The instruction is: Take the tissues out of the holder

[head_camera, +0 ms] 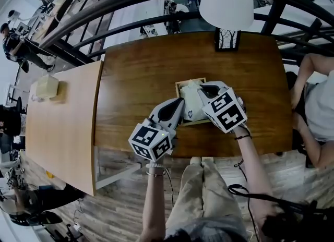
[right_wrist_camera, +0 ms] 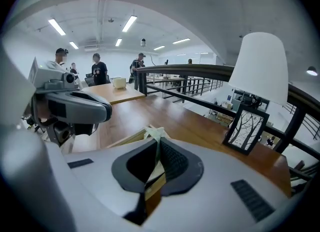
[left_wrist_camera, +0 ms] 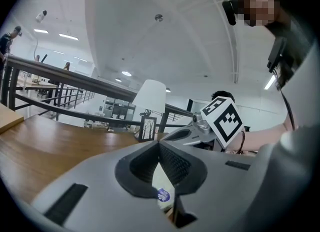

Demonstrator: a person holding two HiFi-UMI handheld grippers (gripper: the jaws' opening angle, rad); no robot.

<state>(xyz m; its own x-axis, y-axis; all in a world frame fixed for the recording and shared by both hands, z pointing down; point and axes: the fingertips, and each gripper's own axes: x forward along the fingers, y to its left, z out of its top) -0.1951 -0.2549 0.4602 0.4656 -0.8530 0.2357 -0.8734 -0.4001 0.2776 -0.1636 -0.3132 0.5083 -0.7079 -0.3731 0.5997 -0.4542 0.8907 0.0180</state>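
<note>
A wooden tissue holder (head_camera: pixel 189 83) stands on the dark wooden table (head_camera: pixel 135 79), with a white tissue pack (head_camera: pixel 191 106) inside it. My right gripper (head_camera: pixel 202 88) is over the holder and shut on a pale tissue (right_wrist_camera: pixel 155 133), whose crumpled top pokes out above the jaw tips. The holder's rim (right_wrist_camera: pixel 125 138) shows just beyond those jaws. My left gripper (head_camera: pixel 180 106) sits at the holder's left side. Its jaws (left_wrist_camera: pixel 159 145) meet at the tip, and the white pack with a purple sticker (left_wrist_camera: pixel 163 195) shows below them. I cannot tell whether anything is pinched there.
A white lamp (head_camera: pixel 227 1) and a small framed picture (head_camera: pixel 227 40) stand at the table's far edge. A lighter table (head_camera: pixel 62 131) adjoins on the left with a pale box (head_camera: pixel 46 87). A person sits at the right end (head_camera: pixel 318 110). A dark railing (head_camera: pixel 130 6) runs behind.
</note>
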